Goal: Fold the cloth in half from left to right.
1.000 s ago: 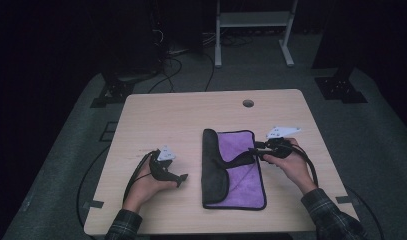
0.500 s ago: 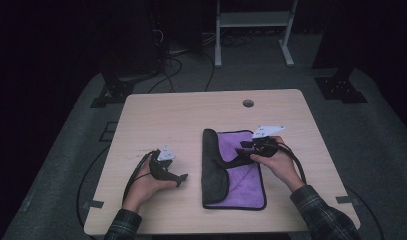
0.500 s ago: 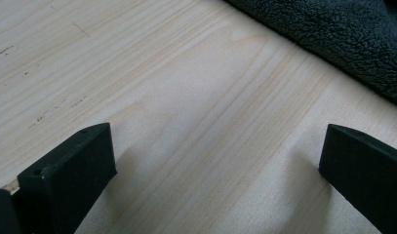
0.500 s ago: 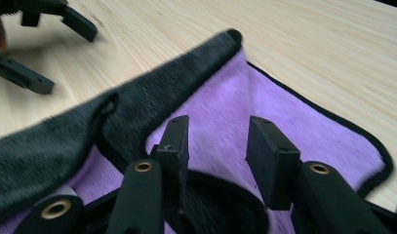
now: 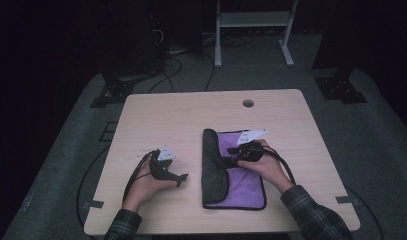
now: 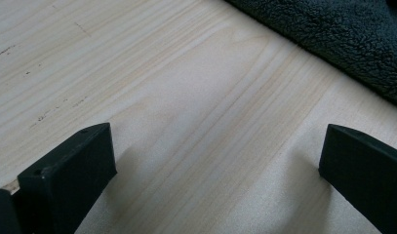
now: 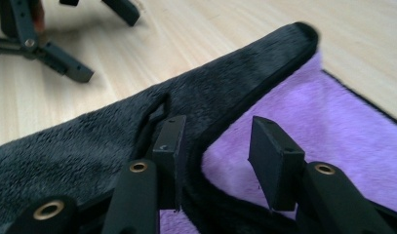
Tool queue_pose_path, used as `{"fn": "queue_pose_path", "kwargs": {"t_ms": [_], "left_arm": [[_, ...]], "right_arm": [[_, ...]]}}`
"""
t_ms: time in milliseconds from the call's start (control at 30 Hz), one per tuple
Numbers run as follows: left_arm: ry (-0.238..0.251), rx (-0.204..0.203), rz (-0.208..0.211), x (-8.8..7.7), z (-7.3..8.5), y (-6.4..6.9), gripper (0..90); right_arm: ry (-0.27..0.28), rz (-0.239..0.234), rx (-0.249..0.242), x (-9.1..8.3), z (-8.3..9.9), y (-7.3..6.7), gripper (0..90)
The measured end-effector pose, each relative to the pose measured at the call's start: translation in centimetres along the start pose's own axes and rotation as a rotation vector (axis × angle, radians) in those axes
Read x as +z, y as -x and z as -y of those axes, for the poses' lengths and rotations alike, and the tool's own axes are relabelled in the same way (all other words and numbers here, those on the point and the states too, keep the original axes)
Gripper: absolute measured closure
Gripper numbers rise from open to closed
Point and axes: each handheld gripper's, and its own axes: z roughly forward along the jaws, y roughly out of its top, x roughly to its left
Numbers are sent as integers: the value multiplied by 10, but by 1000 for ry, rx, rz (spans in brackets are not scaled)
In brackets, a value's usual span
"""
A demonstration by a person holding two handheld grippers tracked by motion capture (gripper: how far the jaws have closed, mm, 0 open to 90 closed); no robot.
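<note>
The left tool [image 5: 180,178] rests on the tabletop [image 5: 181,115], jaws wide and empty, the cloth [image 5: 241,187] to its right. The right tool [image 5: 229,159] is nearer: its half-open jaws straddle the edge of the folded dark flap [image 7: 235,83], not pinching yet. The flap's long axis runs crosswise ahead of the tool.

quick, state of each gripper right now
left gripper: open, jaws wide apart over bare table, holding nothing
right gripper: open, jaws astride the cloth's folded dark edge, not clamped
</note>
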Motion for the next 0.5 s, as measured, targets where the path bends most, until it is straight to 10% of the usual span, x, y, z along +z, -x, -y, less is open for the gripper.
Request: {"fn": "queue_pose_path", "kwargs": {"t_ms": [500], "left_arm": [[1,-2,-2,0,0,0,0]], "right_arm": [[-81,-8,-33,9,5,-3,866]]}}
